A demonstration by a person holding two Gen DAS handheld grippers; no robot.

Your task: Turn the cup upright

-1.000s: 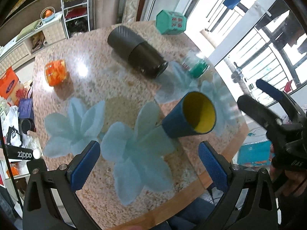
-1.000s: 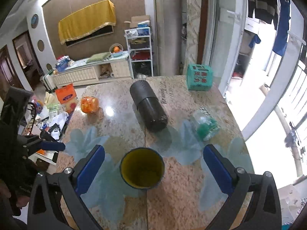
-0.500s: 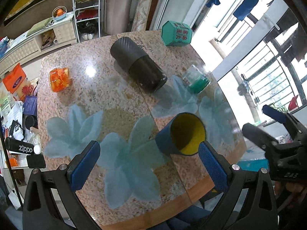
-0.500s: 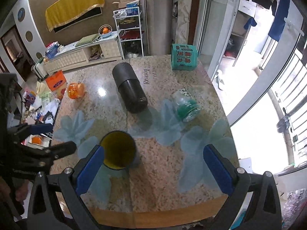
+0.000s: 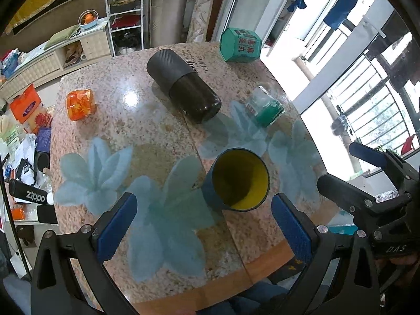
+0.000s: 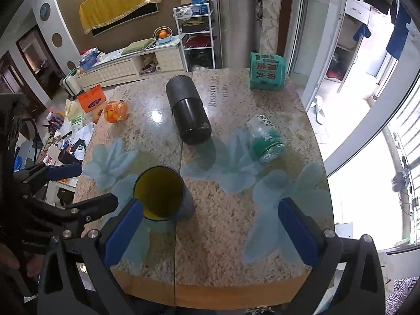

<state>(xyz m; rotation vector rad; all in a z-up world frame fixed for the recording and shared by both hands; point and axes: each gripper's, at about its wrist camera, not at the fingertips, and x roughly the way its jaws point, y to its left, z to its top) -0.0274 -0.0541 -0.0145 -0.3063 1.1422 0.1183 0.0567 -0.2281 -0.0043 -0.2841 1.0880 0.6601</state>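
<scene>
A dark blue cup with a yellow inside (image 5: 237, 181) stands upright, mouth up, on the granite table (image 5: 147, 120). It also shows in the right wrist view (image 6: 161, 193). My left gripper (image 5: 202, 225) is open and empty, held above the table's near edge with the cup ahead between its blue pads. My right gripper (image 6: 210, 229) is open and empty, the cup just past its left pad (image 6: 123, 232). Each gripper shows in the other's view, the right gripper (image 5: 367, 181) at right, the left gripper (image 6: 68, 186) at left.
A large black flask (image 5: 183, 85) lies on its side behind the cup. A clear jar with green contents (image 5: 265, 106) lies to the right, a green box (image 5: 240, 44) at the far edge, an orange jar (image 5: 80, 103) at left. Clutter covers the floor left of the table.
Both grippers have pulled back and up from the table, so more of it shows. The cup stands where it was, untouched.
</scene>
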